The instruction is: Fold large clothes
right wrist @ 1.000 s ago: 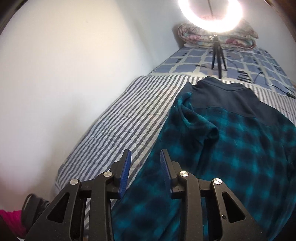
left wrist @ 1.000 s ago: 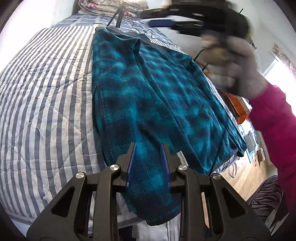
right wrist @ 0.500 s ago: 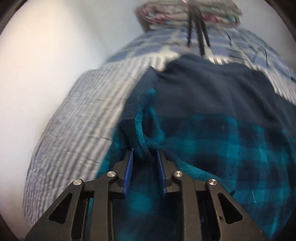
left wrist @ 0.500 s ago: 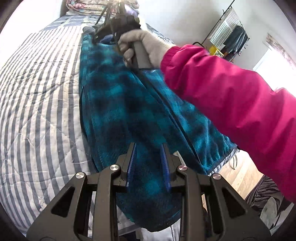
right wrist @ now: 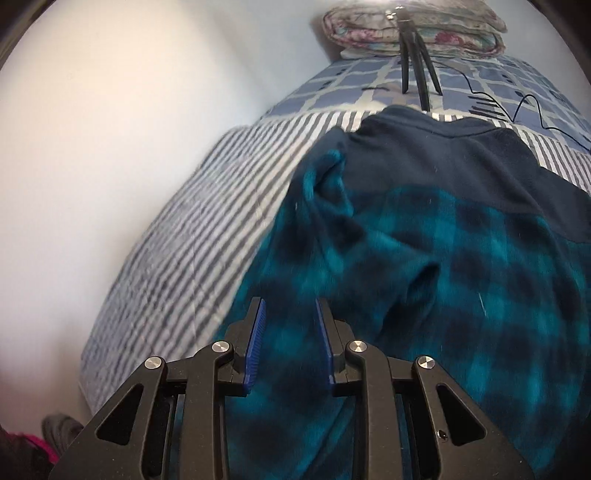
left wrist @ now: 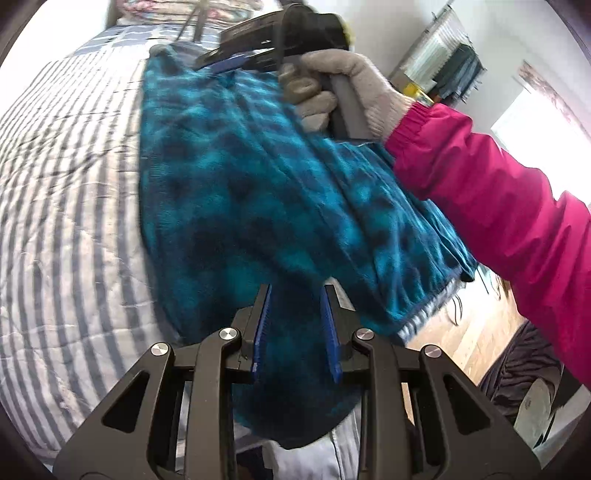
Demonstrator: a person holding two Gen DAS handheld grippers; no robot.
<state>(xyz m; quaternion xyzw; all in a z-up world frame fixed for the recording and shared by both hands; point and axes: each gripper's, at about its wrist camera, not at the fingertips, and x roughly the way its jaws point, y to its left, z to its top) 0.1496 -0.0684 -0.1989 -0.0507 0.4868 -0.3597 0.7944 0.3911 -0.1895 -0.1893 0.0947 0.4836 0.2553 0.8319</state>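
A teal-and-black plaid fleece jacket [left wrist: 258, 177] with a navy yoke [right wrist: 461, 162] lies lengthwise on the striped bed quilt [left wrist: 66, 184]. My left gripper [left wrist: 295, 291] is at its bottom hem, which hangs over the bed's edge. Thick fleece fills the narrow gap between its blue pads, so it is shut on the hem. My right gripper [right wrist: 288, 306] is shut on a fold of fleece by the left shoulder and sleeve. In the left wrist view the right gripper [left wrist: 229, 62] shows near the collar, held by a gloved hand [left wrist: 354, 81] in a pink sleeve [left wrist: 498, 203].
A black tripod [right wrist: 415, 59] stands on the checked bedding beyond the collar, with a folded floral quilt [right wrist: 413, 26] behind it and a black cable [right wrist: 517, 107] beside it. A white wall [right wrist: 110, 147] borders the bed. A wooden floor [left wrist: 472, 332] and a clothes rack [left wrist: 450, 62] lie past the bed's edge.
The right gripper swung in over the jacket to the folded sleeve near the shoulder and closed on it, bunching the fleece. The left gripper stayed at the hem.
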